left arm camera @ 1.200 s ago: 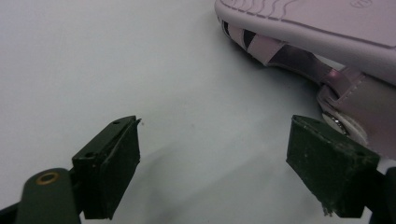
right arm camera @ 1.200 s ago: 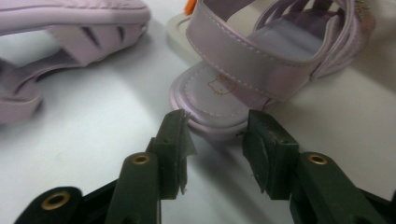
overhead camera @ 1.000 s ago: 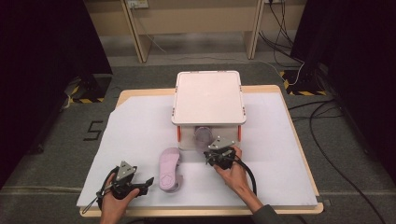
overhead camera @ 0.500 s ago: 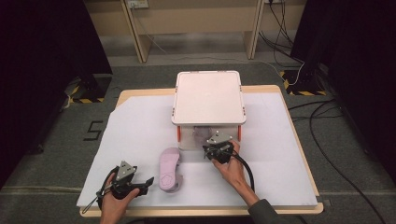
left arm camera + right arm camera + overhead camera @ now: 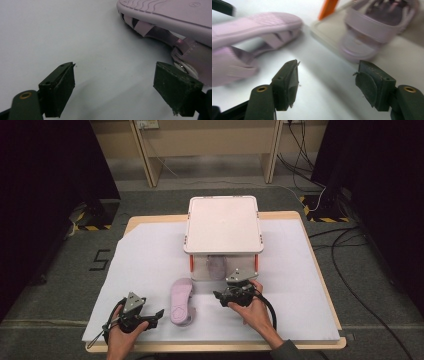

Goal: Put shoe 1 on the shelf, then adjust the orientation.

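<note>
Right gripper [image 5: 226, 291], below centre of the high view, has just been opening its jaws; they stand wide with nothing between them. Ahead sits a clear plastic box with a pale pink lid [image 5: 223, 223], one lilac strapped sandal [image 5: 216, 266] inside its open front. Another lilac sandal [image 5: 181, 301] lies sole-up on the white sheet [image 5: 145, 265], left of centre. Left gripper [image 5: 158, 313], lower left, gapes empty beside it

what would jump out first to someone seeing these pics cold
A pale purple sandal lies sole-up on the white sheet at the table's middle front, between the two hand-held grippers. Behind it stands a clear box with a white lid, and a second purple sandal sits inside at its open front, just ahead of the open right gripper.
</note>
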Demonstrator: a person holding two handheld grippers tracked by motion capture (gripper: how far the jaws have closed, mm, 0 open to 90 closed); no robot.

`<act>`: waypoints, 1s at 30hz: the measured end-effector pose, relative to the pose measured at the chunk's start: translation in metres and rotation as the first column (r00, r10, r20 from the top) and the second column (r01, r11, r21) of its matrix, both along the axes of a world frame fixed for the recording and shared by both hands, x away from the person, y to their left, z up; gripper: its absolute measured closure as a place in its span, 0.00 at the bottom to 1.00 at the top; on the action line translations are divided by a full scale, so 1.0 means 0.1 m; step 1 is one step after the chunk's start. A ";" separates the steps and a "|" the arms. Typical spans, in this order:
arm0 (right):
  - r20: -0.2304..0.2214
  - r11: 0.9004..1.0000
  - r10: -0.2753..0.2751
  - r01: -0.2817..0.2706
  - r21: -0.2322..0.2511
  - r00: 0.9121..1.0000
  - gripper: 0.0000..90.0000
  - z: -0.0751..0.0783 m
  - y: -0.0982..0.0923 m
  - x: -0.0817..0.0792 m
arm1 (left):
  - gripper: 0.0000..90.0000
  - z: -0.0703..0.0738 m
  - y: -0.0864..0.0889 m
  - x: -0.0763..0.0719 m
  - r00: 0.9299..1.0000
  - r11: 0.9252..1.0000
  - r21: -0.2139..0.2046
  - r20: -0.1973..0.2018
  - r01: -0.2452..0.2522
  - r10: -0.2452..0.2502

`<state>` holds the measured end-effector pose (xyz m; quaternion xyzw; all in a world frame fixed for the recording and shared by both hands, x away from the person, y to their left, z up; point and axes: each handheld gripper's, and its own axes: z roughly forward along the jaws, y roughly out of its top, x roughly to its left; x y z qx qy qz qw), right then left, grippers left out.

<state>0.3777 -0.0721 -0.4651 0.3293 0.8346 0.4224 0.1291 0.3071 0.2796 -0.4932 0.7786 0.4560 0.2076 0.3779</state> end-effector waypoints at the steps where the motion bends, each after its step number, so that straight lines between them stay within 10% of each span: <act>1: -0.003 1.000 0.006 -0.006 0.008 1.000 0.38 0.01 0.01 -0.01 | 0.19 0.00 0.00 0.00 1.000 1.000 -0.004 0.002 -0.002 0.002; 30: -0.102 0.987 0.147 -0.139 0.082 0.984 0.38 0.02 0.45 -0.29 | 0.19 0.16 0.04 -0.07 0.998 0.996 -0.083 0.050 -0.018 0.023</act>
